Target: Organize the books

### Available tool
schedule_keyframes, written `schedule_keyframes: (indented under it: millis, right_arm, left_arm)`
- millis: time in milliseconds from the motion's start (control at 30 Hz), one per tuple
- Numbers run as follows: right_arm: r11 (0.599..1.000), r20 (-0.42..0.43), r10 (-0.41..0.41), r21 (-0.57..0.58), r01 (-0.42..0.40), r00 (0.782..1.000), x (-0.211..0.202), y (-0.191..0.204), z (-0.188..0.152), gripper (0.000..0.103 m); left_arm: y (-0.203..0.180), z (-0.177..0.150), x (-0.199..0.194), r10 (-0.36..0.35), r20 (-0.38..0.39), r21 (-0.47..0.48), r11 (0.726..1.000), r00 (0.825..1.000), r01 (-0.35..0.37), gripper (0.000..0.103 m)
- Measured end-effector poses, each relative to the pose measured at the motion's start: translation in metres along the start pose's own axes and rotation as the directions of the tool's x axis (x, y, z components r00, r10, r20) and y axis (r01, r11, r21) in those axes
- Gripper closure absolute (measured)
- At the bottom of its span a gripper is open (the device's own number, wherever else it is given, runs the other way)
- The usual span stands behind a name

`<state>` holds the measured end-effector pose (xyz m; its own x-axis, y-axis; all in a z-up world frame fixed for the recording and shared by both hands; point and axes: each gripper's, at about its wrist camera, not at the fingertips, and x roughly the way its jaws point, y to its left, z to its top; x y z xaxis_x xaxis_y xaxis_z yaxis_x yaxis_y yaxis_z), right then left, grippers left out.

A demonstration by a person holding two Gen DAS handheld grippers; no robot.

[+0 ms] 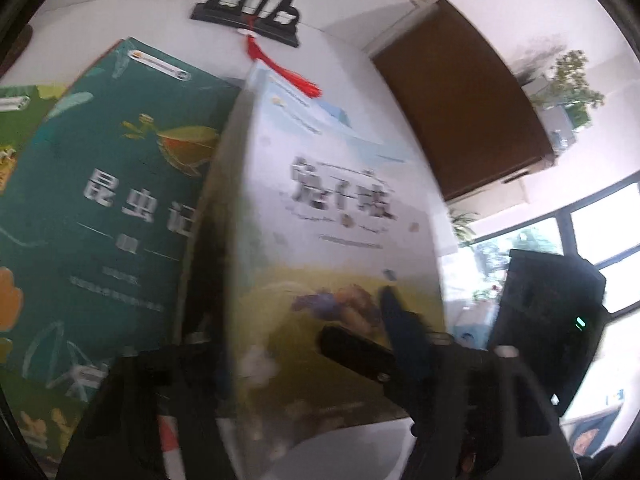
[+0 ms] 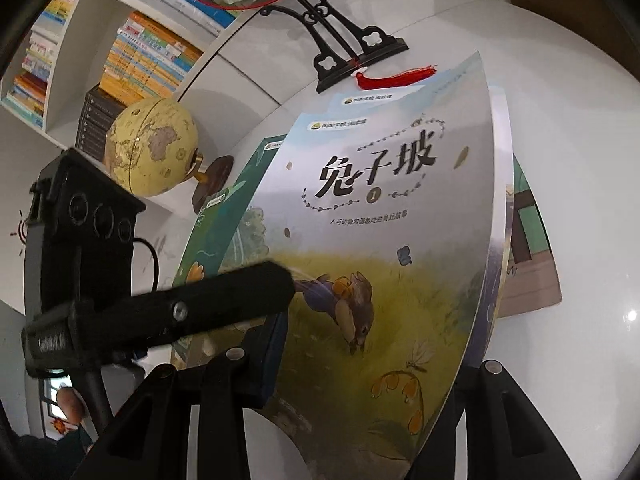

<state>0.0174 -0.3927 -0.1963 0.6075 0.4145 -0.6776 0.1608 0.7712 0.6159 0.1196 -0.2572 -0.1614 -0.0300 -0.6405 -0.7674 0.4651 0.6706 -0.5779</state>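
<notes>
A rabbit book (image 1: 340, 208) with a pale blue and yellow cover stands tilted above the white table (image 1: 168, 20). My left gripper (image 1: 298, 280) is shut on its lower part, one dark finger behind its left edge and a blue pad (image 1: 400, 332) on the cover. In the right wrist view the same rabbit book (image 2: 380, 208) fills the space between the fingers of my right gripper (image 2: 380, 360), which is shut on its bottom end. The left gripper's black finger (image 2: 224, 304) lies across the cover. A green insect book (image 1: 100, 200) lies flat beside and beneath it.
A black ornamental stand (image 2: 352, 52) with a red tassel (image 2: 396, 76) stands just behind the books. A globe (image 2: 154, 148) sits to the left before a filled bookshelf (image 2: 140, 52). Another book (image 2: 532, 248) lies at the right. A brown cabinet (image 1: 460, 100) and a plant (image 1: 568, 80) are beyond.
</notes>
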Motion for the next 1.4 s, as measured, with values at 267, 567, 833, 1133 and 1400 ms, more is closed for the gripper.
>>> schedule_keyframes:
  millis: [267,567,833,1133,1400]
  right_arm:
    - [0.952,0.052,-0.168,-0.250,0.176,0.984,-0.007,0.043,-0.003,0.063]
    - [0.851,0.164,-0.241,-0.438,0.290,0.957,-0.029,0.082,-0.003,0.063]
    - [0.799,0.222,-0.198,-0.527,0.289,0.955,-0.043,0.138,-0.014,0.063]
    - [0.771,0.241,-0.139,-0.582,0.258,0.961,-0.026,0.234,-0.037,0.063]
    - [0.716,0.261,-0.077,-0.657,0.235,0.962,0.015,0.346,-0.069,0.063]
  left_arm:
    - [-0.008,-0.009,-0.012,0.181,0.044,0.001,0.983,0.983,-0.181,0.088]
    - [-0.033,-0.018,-0.064,0.213,0.178,0.053,0.973,0.961,-0.225,0.090]
    - [-0.029,-0.034,-0.122,0.251,0.285,0.031,0.962,0.925,-0.271,0.090]
    - [0.030,-0.058,-0.219,0.266,0.395,-0.026,0.960,0.880,-0.278,0.090]
    - [0.112,-0.088,-0.318,0.349,0.464,-0.105,0.934,0.814,-0.340,0.090]
